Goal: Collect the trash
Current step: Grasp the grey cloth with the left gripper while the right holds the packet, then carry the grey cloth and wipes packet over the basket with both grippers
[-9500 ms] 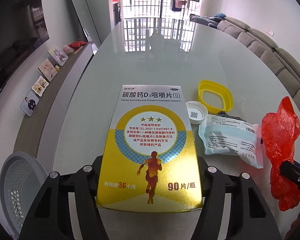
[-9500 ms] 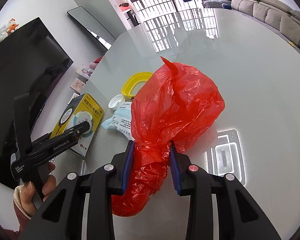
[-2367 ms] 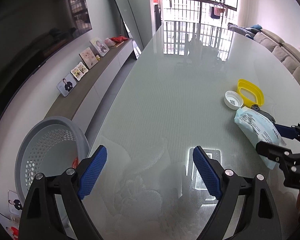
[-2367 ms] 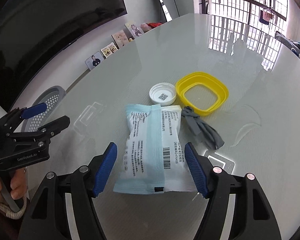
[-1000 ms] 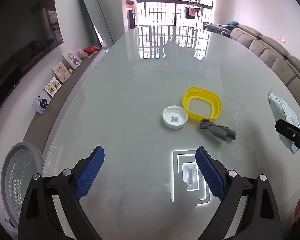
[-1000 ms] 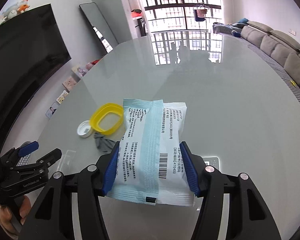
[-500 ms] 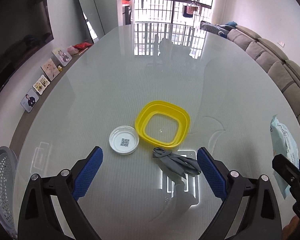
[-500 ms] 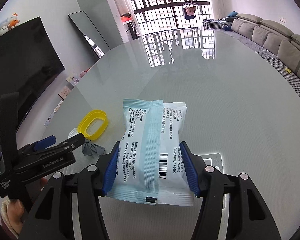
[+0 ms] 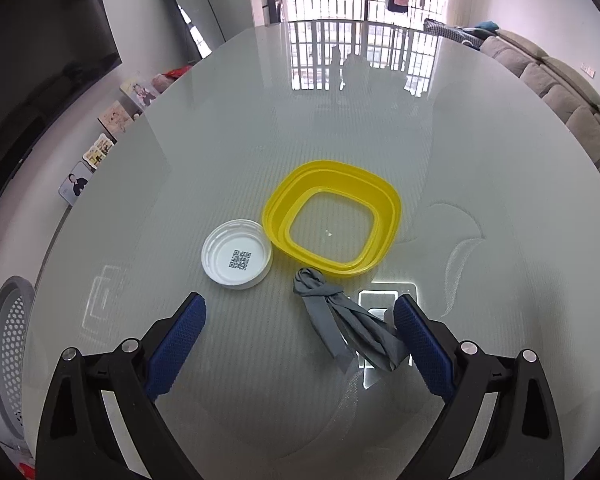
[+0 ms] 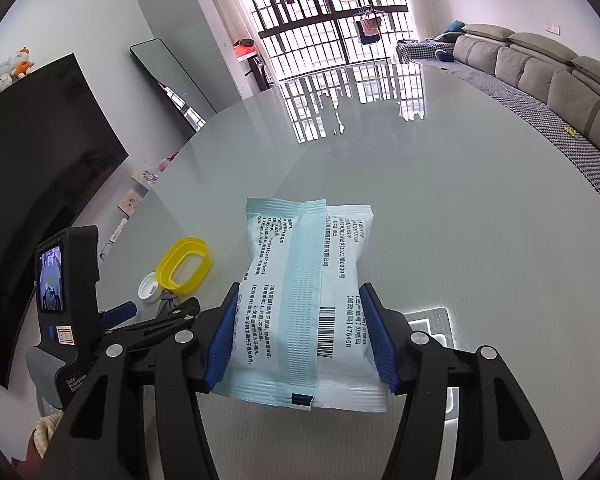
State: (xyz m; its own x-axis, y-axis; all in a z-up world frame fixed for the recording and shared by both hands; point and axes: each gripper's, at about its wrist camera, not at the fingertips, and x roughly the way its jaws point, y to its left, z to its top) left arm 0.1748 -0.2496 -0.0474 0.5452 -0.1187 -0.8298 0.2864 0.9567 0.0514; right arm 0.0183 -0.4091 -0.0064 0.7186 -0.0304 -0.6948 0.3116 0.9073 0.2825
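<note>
Gripping wipes pack [image 10: 304, 304], right claw [image 10: 300, 334] tilted downward

Barred window [image 10: 324, 12] — bright daylight, grey sofa [image 10: 540, 64], dark television [image 10: 32, 168], leaning mirror [image 10: 168, 76]

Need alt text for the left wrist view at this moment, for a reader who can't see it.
The open left gripper hovers over a glossy table, its blue pads either side of a crumpled grey cloth strip. Just beyond lie a white cap with a QR code and a yellow squarish ring. A grey perforated basket sits at the left edge.
</note>
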